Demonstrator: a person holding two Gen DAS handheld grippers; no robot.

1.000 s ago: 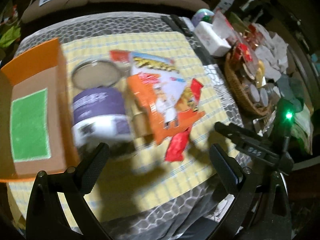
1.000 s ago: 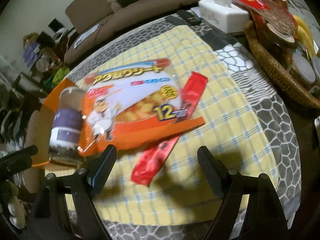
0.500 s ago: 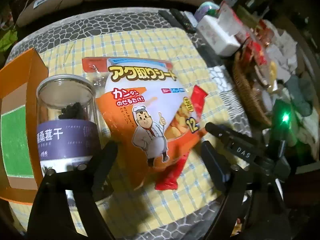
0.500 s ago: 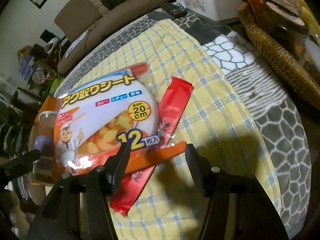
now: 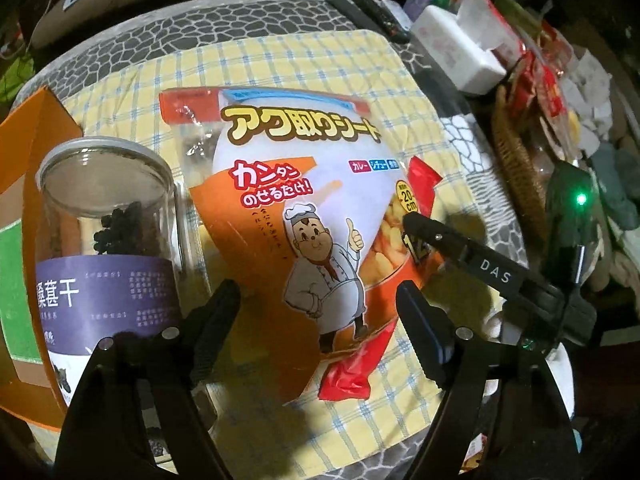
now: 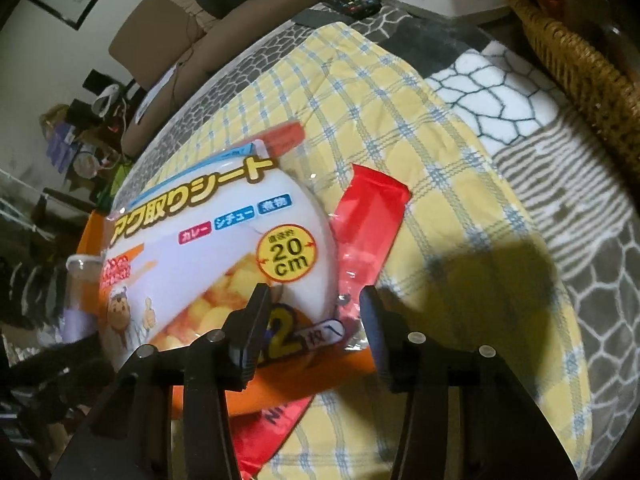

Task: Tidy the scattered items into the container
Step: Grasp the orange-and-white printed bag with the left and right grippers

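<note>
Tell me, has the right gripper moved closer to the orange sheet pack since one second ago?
Yes. The right gripper has advanced onto the orange sheet pack; its open fingers now straddle the pack's near corner, against the unmoved yellow checked cloth.

The orange-and-white packet (image 5: 304, 208) is showing "アク取りシート", "カンタン のせるだけ!", and a yellow "20 cm" circle, with "12" at its near right corner. The clear jar's (image 5: 108, 240) purple label is reading "桑葚干", and the right gripper (image 5: 406, 258) is bearing "DAS".
</note>
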